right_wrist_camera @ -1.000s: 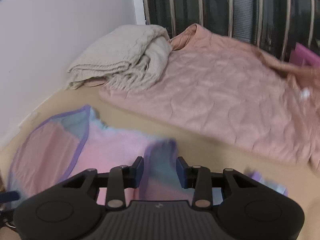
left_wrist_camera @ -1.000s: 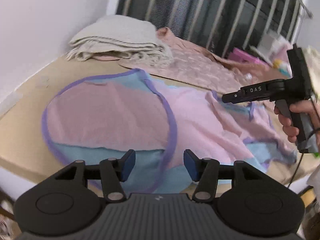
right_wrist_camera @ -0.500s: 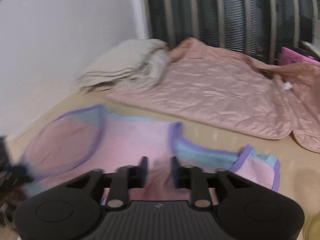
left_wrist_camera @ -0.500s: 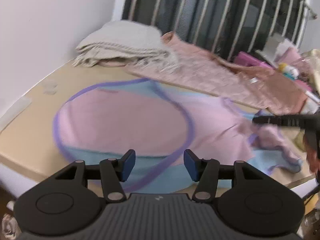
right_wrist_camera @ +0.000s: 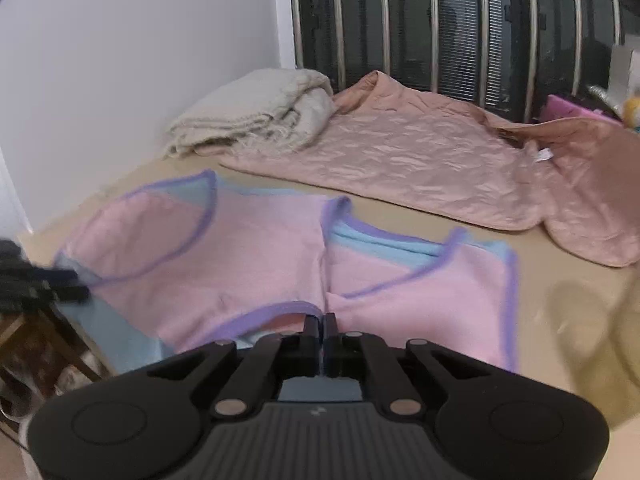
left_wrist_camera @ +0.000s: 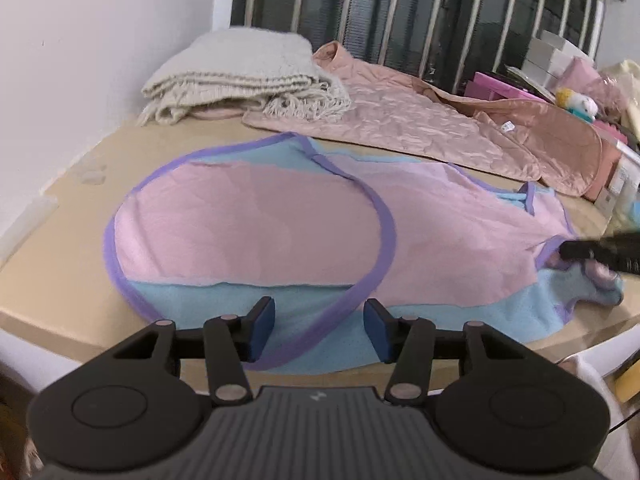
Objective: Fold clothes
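Note:
A pink and light-blue garment [left_wrist_camera: 260,232] with purple trim lies spread on the tan table [left_wrist_camera: 60,280]. My left gripper [left_wrist_camera: 320,320] hovers over its near blue edge. Its jaws are wide apart and closing slightly, with the purple trim below the gap and nothing pressed. My right gripper [right_wrist_camera: 322,322] is at the garment's [right_wrist_camera: 240,260] near purple hem, its jaws closing to a sliver on that hem. In the left wrist view, the right gripper [left_wrist_camera: 568,249] reaches in from the right onto bunched fabric. The left gripper [right_wrist_camera: 76,292] shows blurred at the left edge.
A folded cream blanket [left_wrist_camera: 240,76] and a pink quilted garment [left_wrist_camera: 420,128] lie at the back of the table, before a barred window. Boxes and a plush toy [left_wrist_camera: 576,104] crowd the far right. A wooden stool [right_wrist_camera: 32,340] stands below the table's left edge.
My right gripper has swung down to the garment's right hem and its jaws have come together there. The garment's right side lies flatter. The left gripper has hardly moved.

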### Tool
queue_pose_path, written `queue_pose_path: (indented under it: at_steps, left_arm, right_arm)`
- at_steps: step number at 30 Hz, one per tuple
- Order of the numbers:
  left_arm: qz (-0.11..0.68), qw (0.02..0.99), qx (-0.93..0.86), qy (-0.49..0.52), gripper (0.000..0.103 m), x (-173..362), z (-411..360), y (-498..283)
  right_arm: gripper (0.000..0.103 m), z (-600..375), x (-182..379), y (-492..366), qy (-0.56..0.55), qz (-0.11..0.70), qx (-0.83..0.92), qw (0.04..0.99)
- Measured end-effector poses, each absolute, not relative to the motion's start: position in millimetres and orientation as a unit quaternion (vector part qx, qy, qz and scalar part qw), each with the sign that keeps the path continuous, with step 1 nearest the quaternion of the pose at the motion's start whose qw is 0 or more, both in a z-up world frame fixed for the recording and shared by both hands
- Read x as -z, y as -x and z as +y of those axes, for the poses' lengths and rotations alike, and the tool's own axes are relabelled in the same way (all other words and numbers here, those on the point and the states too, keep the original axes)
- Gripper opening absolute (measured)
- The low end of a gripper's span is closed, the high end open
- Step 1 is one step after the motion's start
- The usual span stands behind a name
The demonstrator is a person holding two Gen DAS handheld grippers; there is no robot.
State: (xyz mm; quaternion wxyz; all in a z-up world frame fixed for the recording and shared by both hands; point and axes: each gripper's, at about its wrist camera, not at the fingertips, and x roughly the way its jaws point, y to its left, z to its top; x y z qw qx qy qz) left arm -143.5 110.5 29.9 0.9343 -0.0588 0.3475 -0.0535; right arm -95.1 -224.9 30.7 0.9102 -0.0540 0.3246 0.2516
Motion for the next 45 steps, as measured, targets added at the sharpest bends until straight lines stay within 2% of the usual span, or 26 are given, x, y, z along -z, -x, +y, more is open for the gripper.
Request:
queue_pose_path:
  at_steps: [2,4,5,9,12,13,14,20,22,24,25,29,36,37,39,42,44,45]
  left_arm:
    - [0.348,0.931,0.077,0.083,0.051,-36.2,109.3,142.9]
    - [0.341,0.932,0.093,0.077,0.051,-40.3,101.1,141.3]
    - [0.343,0.932,0.092,0.067,0.051,-38.5,96.8,139.1]
    - [0.355,0.93,0.082,0.041,0.051,-29.0,85.6,132.1]
    - [0.349,0.934,0.074,0.028,0.051,-26.9,83.7,136.9]
    - [0.348,0.935,0.071,0.024,0.051,-26.6,83.2,138.7]
    - [0.346,0.935,0.069,0.022,0.051,-26.5,83.6,140.5]
    - [0.351,0.934,0.058,0.02,0.051,-27.7,89.3,142.5]
    - [0.358,0.93,0.072,0.049,0.051,-32.3,93.4,140.6]
    - [0.349,0.931,0.08,0.065,0.051,-36.3,93.3,139.4]
    - [0.342,0.934,0.077,0.06,0.051,-37.8,91.1,137.8]
    - [0.345,0.935,0.067,0.04,0.051,-32.7,83.3,129.1]
    - [0.344,0.937,0.058,0.028,0.052,-26.1,85.1,133.4]
    - [0.344,0.937,0.058,0.025,0.052,-26.2,84.7,134.1]
    - [0.344,0.937,0.057,0.019,0.052,-26.4,83.7,135.5]
    - [0.345,0.937,0.054,0.02,0.052,-26.2,83.1,135.9]
    - [0.351,0.935,0.052,0.027,0.052,-27.9,84.3,134.4]
    - [0.353,0.933,0.058,0.039,0.052,-30.0,86.7,132.9]
  right_arm:
    - [0.011,-228.3,-33.4,104.0,0.058,0.323,-0.26,0.908]
    - [0.024,-224.4,-36.0,115.1,0.052,0.319,-0.289,0.901]
    - [0.025,-221.4,-36.1,119.2,0.048,0.319,-0.301,0.898]
    - [0.025,-203.1,-23.8,118.4,0.018,0.34,-0.317,0.885]
    - [0.024,-184.8,-12.9,123.7,0.049,0.335,-0.316,0.886]
    - [0.007,-179.6,-11.6,128.9,0.067,0.324,-0.311,0.891]
    - [0.0,-176.2,-10.5,132.7,0.087,0.319,-0.306,0.893]
    - [0.002,-198.5,-16.4,135.6,0.085,0.34,-0.277,0.895]
    - [0.007,-209.7,-25.1,129.6,0.039,0.328,-0.282,0.901]
    - [0.02,-215.5,-33.5,117.2,0.013,0.31,-0.276,0.91]
    - [0.021,-216.8,-37.8,108.9,0.014,0.298,-0.263,0.918]
    - [0.022,-216.8,-48.9,53.2,0.041,0.278,-0.228,0.932]
    - [0.023,-190.6,-18.7,-40.9,0.109,0.337,-0.231,0.906]
    - [0.019,-187.7,-15.2,-47.3,0.112,0.343,-0.234,0.903]
    - [0.003,-188.9,-15.2,-51.6,0.107,0.347,-0.207,0.908]
    - [0.005,-195.1,-19.3,-51.2,0.092,0.345,-0.169,0.919]
    - [0.01,-199.8,-25.2,-43.6,0.081,0.33,-0.16,0.927]
    - [0.016,-201.8,-30.4,-36.4,0.07,0.319,-0.17,0.93]
